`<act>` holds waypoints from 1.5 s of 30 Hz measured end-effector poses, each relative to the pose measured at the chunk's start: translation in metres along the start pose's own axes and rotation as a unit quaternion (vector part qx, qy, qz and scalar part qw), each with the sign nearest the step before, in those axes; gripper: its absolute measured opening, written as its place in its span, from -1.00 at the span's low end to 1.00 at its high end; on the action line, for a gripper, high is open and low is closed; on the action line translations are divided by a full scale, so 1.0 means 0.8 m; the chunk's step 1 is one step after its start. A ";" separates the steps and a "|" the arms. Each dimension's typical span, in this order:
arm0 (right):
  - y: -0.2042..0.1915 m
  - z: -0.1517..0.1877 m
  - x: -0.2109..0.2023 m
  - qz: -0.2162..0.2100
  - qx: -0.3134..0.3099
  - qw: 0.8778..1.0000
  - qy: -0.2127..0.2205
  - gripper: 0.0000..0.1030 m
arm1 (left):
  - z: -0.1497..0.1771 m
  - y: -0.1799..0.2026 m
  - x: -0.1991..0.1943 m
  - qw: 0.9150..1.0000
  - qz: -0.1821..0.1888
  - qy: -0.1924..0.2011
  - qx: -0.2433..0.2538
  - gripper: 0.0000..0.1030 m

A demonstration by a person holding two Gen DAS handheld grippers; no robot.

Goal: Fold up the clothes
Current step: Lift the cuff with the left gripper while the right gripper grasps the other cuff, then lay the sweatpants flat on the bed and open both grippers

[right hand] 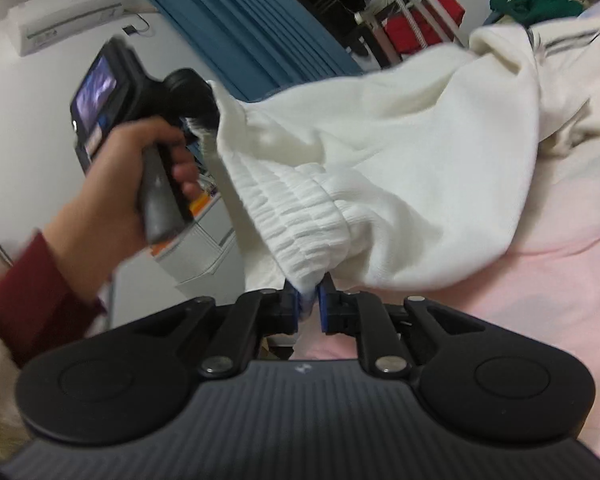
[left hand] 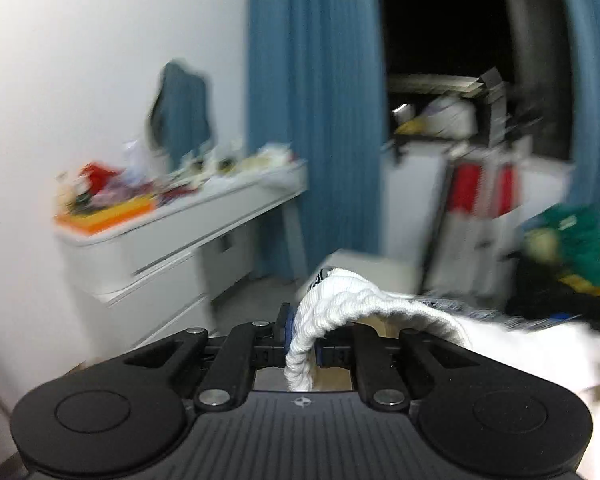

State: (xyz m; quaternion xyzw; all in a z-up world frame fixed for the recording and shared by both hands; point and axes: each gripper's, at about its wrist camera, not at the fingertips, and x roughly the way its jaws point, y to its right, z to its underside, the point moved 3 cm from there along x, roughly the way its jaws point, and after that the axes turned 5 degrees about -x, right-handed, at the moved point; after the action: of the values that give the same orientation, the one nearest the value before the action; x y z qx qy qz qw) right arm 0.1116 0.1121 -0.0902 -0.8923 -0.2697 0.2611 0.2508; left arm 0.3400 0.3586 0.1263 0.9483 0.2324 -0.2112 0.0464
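Gripping the ribbed waistband of a white garment point(right hand: 380, 168), both grippers hold it raised above a pink bed point(right hand: 560, 280); left gripper point(left hand: 300, 344) and right gripper point(right hand: 309, 304) each have fingers clenched on the cloth.

garment point(right hand: 380, 168) on bed point(right hand: 540, 280)

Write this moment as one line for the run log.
left gripper: shut on waistband | right gripper: shut on waistband | garment: white, lifted, stretched between grippers | surface: pink sheet
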 end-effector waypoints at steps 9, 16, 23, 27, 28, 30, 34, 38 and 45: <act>-0.005 0.046 0.126 0.015 0.007 0.998 -0.055 -0.68 | 0.093 -0.066 0.149 0.991 -0.030 -0.129 -0.031 -0.77; -0.030 0.038 0.122 -0.029 -0.076 0.992 -0.101 0.50 | 0.100 -0.102 0.104 0.991 -0.016 -0.126 -0.039 0.36; -0.057 0.015 0.075 -0.037 -0.128 0.986 -0.096 0.56 | 0.097 -0.120 -0.033 0.997 -0.015 -0.078 -0.002 0.64; -0.033 -0.039 0.015 -0.017 -0.145 0.988 -0.053 0.56 | 0.103 -0.107 -0.124 0.997 0.033 -0.062 -0.024 0.65; -0.026 -0.053 0.000 -0.012 -0.149 0.988 -0.041 0.56 | 0.106 -0.100 -0.146 0.997 0.049 -0.057 -0.033 0.65; -0.013 -0.081 -0.032 -0.001 -0.156 0.988 -0.019 0.56 | 0.114 -0.079 -0.188 0.996 0.067 -0.049 -0.029 0.65; 0.022 -0.124 -0.098 0.039 -0.191 0.981 0.017 0.56 | 0.127 -0.022 -0.260 0.996 0.091 -0.025 -0.002 0.65; 0.059 -0.163 -0.161 0.081 -0.224 0.970 0.048 0.56 | 0.150 0.039 -0.316 0.991 0.132 -0.026 -0.001 0.65; 0.139 -0.173 -0.224 0.134 -0.234 0.959 0.085 0.56 | 0.232 0.136 -0.375 0.979 0.201 -0.022 0.027 0.65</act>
State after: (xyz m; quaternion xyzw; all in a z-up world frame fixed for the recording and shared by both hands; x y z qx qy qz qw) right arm 0.1053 -0.1209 0.0060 -0.9729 -0.1792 0.1448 0.0194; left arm 0.0787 0.1010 0.0842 0.9718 0.0297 -0.2243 0.0670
